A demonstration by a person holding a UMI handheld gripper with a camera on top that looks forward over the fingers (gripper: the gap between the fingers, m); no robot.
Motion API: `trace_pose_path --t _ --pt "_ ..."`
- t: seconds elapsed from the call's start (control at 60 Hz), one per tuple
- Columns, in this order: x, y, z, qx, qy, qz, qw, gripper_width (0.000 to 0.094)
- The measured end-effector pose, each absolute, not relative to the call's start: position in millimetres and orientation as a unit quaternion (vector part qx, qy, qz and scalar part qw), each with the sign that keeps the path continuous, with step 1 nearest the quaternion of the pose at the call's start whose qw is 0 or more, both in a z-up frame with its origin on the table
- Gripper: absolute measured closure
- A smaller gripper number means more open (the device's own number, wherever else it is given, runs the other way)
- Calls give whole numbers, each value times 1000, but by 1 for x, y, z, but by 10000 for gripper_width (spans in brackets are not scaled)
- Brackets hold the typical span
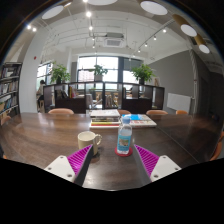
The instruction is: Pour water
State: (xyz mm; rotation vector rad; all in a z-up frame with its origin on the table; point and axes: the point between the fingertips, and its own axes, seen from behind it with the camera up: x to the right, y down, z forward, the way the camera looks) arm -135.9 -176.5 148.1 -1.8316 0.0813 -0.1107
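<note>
A clear water bottle [124,137] with a blue label stands upright on a small red coaster on the dark wooden table [40,135]. A white mug [88,142] stands to its left, handle toward the bottle. My gripper [112,162] is open, its purple pads [82,161] wide apart. The bottle and mug stand just ahead of the fingertips, between the lines of the two fingers, untouched. Nothing is held.
A stack of books and papers [120,120] lies beyond the bottle. Chairs [62,112] line the table's far side. Potted plants and large windows stand at the back. Bookshelves [8,90] stand at the left.
</note>
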Motion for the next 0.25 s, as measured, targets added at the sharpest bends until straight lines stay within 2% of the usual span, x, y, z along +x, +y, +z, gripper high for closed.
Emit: trace_pose_path --t 0.25 --pt "-139 -187 155 -788 37 -41 613 121"
